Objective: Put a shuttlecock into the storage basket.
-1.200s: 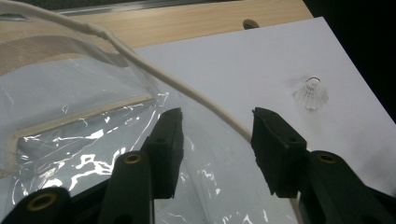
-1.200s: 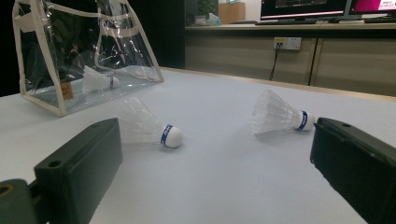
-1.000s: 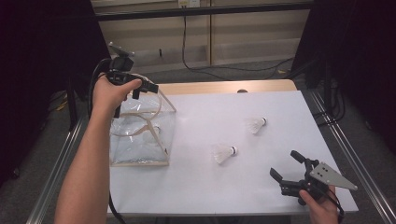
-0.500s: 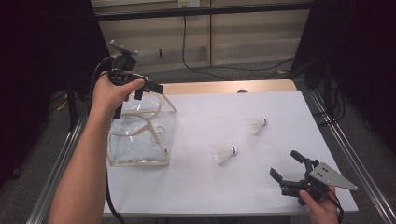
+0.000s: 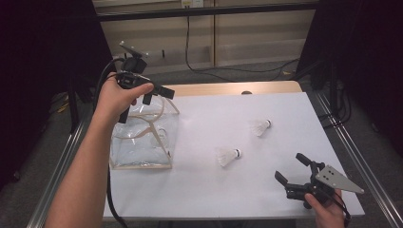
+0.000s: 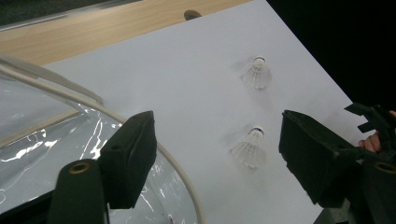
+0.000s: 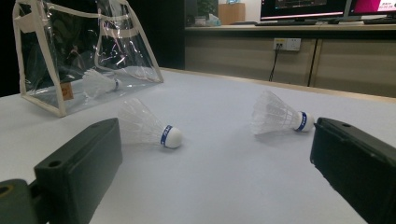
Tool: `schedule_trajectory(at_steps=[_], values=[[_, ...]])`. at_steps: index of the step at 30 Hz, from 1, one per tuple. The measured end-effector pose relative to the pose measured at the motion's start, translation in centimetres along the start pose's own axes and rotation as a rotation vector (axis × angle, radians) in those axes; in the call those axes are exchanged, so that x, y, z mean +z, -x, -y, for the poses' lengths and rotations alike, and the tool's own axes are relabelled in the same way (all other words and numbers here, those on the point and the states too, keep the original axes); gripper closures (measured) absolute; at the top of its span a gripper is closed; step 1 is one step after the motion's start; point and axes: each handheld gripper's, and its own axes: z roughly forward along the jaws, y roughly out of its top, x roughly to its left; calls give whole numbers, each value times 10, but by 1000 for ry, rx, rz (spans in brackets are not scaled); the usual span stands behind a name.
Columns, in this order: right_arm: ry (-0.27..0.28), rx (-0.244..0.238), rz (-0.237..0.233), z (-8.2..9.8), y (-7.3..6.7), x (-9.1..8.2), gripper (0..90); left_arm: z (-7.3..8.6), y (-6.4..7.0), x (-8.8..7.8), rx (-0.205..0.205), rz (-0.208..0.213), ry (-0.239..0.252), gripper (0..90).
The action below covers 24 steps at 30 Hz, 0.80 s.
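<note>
A clear plastic bag (image 5: 142, 142) with cream trim stands at the table's left. One white shuttlecock (image 7: 98, 83) lies inside it. Two more shuttlecocks lie on the white tabletop: one near the middle (image 5: 228, 156) (image 6: 247, 148) (image 7: 147, 127), one farther back (image 5: 260, 127) (image 6: 256, 73) (image 7: 278, 114). My left gripper (image 5: 156, 95) (image 6: 217, 135) hovers over the bag's (image 6: 46, 140) open top; its jaws have just been opening and nothing is between them. My right gripper (image 5: 291, 168) (image 7: 215, 144) rests open near the front right corner and faces the two shuttlecocks.
The bag's cream handle (image 6: 177, 163) curves just under my left jaw. A strip of bare wood (image 5: 228, 88) runs along the table's far edge. Metal rails (image 5: 354, 156) border both sides. Cables (image 5: 199, 61) hang behind the table.
The left gripper's jaws have spread wider above the bag, and the hand has drifted slightly up. The right gripper and the two loose shuttlecocks have stayed put.
</note>
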Motion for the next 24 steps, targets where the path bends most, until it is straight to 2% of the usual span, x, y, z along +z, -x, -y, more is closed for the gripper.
schedule_trajectory(at_steps=[4, 7, 10, 12, 14, 24], values=[[1, 0, 0, 0, 0, 0, 20, 0, 7, 3, 28, 12, -2, 234], [1, 0, 0, 0, 0, 0, 20, 0, 12, 5, 42, 3, -5, 199], [0, -2, -1, 0, 0, 0, 20, 1, 18, 9, 53, 13, -12, 186], [1, -1, -1, 0, 0, 0, 20, 1, 22, 10, 75, 8, -8, 173], [2, -1, -1, 0, 0, 0, 20, 1, 25, 12, 88, 21, -11, 170], [1, 0, -2, 0, 0, 0, 20, 5, 36, 21, 111, 41, -6, 144]])
